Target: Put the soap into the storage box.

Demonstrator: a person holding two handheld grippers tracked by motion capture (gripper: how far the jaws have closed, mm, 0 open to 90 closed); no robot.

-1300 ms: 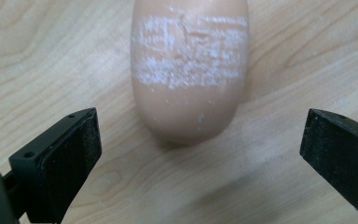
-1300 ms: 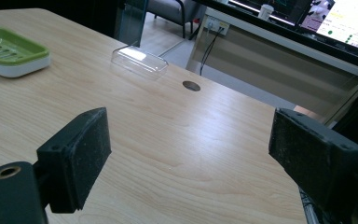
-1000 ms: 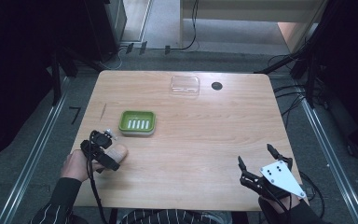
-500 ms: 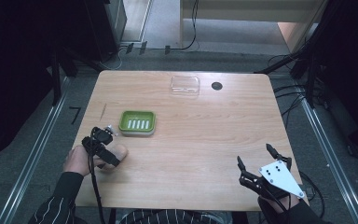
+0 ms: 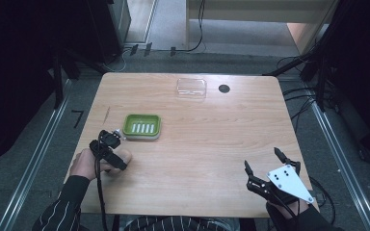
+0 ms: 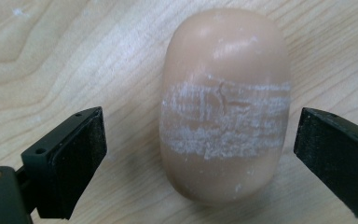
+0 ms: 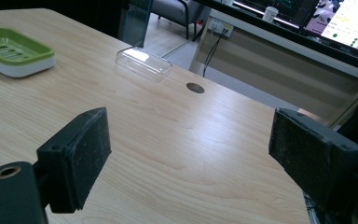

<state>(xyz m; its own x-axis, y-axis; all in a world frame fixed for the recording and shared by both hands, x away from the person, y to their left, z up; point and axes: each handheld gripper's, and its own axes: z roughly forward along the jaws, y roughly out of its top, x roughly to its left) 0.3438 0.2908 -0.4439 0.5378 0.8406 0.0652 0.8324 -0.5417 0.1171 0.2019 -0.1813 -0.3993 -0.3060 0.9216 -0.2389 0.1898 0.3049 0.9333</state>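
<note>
A peach-coloured oval bar of soap (image 6: 223, 107) with a white scuffed band lies on the wooden table (image 5: 212, 130). My left gripper (image 6: 200, 140) is open, one jaw on each side of the soap, and neither pad touches it. In the high view the left gripper (image 5: 114, 155) sits at the table's front left, over the soap (image 5: 125, 155), just short of a green soap dish (image 5: 143, 126). My right gripper (image 5: 261, 160) is open with nothing between its jaws near the front right edge, and in its own view the right gripper (image 7: 191, 140) faces across the table.
A clear plastic lid (image 5: 191, 88) lies at the far edge beside a round cable hole (image 5: 224, 88). The right gripper view shows the green dish (image 7: 14, 49), the lid (image 7: 143, 63) and the hole (image 7: 195, 87), with a desk and monitors beyond the table.
The left hand and its gripper have shifted slightly over the soap. The right gripper has not moved.
</note>
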